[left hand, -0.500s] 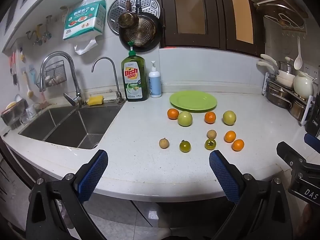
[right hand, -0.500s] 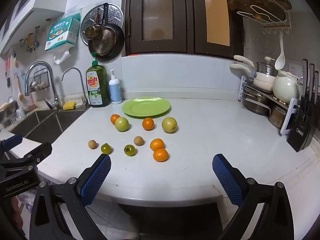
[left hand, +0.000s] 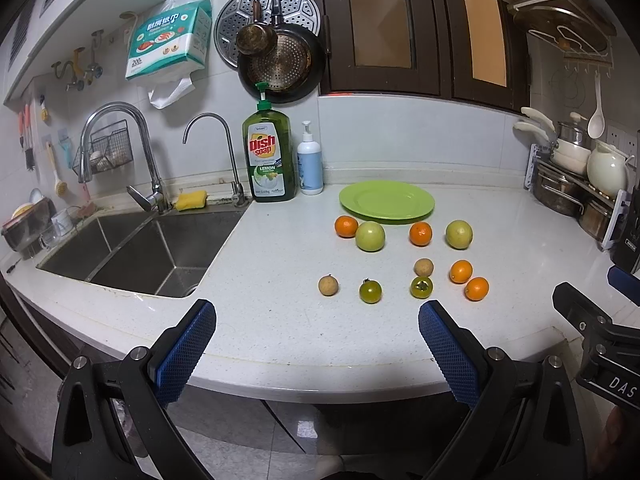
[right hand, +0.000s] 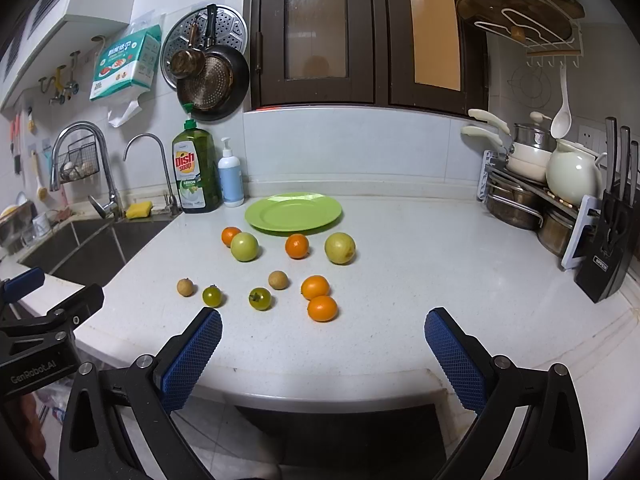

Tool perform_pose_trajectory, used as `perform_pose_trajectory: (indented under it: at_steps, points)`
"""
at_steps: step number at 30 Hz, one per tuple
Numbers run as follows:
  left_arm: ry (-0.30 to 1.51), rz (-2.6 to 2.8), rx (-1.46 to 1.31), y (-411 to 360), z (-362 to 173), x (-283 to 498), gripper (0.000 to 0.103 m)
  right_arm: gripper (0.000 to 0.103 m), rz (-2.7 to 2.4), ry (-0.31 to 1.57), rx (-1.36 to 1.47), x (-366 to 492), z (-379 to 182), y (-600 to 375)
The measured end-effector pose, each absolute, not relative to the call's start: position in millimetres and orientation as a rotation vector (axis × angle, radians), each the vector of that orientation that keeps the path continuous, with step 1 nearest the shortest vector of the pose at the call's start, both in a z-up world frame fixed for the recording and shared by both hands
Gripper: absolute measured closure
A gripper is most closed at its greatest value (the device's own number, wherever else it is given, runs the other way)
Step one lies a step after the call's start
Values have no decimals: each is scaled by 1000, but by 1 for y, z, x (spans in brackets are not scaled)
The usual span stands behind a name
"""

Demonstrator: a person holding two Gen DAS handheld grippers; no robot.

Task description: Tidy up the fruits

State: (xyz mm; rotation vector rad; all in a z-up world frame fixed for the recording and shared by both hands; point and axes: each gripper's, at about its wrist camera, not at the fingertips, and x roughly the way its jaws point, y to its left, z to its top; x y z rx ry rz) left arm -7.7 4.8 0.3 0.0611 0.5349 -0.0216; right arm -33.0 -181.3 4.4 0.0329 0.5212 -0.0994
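- Left wrist view: left gripper fingers spread wide, nothing between them, over the near bench edge; fruits scattered beyond, green plate at far side, bare
- Right wrist view: right gripper fingers spread, empty; fruits lie near-left of them, plate behind

Glossy green plate; speckled stone-look counter; brushed steel sink.

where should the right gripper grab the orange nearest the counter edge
Grip the nearest orange across its widest middle, coming from the front and above with the open right gripper. It is round, so any axis works, but another orange touches its back, so put the fingers on its left and right sides.
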Motion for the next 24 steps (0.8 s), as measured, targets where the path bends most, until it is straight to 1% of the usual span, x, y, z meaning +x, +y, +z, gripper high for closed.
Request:
perform_pose_trajectory:
  at_steps: [24]
  points:
    - [523, -24, 80, -2, -1, 9, 0, 1, -103, 547, 35, -25, 3, -184]
